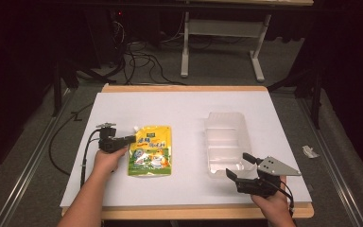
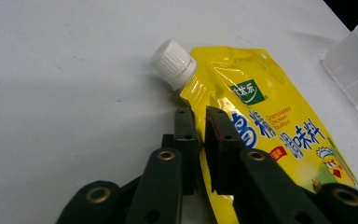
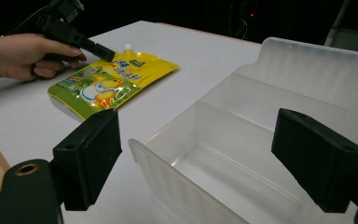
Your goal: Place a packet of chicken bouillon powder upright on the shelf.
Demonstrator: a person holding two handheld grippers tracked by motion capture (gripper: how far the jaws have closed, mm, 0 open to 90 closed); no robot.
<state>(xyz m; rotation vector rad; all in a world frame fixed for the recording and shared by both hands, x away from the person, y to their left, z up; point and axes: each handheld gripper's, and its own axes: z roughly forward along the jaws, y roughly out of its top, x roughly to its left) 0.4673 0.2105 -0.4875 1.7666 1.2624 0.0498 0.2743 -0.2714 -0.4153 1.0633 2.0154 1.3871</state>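
A yellow spouted pouch (image 1: 151,151) with a white screw cap (image 2: 173,63) lies flat on the white tabletop (image 1: 184,106). My left gripper (image 1: 132,138) reaches in from the pouch's left side. In the left gripper view its jaws are shut on the pouch (image 2: 279,126) at the left edge, just below the cap, with my left gripper (image 2: 200,116) low over the table. A clear plastic container (image 1: 227,116) with compartments stands to the right. My right gripper (image 1: 239,165) is open at its near end, its jaws either side of the container's near wall (image 3: 168,182).
The table's wooden front edge (image 1: 203,211) runs close under both hands. Cables (image 1: 137,61) and a white table frame (image 1: 222,28) sit on the floor beyond the far edge. A paper scrap (image 1: 310,151) lies on the floor at right.
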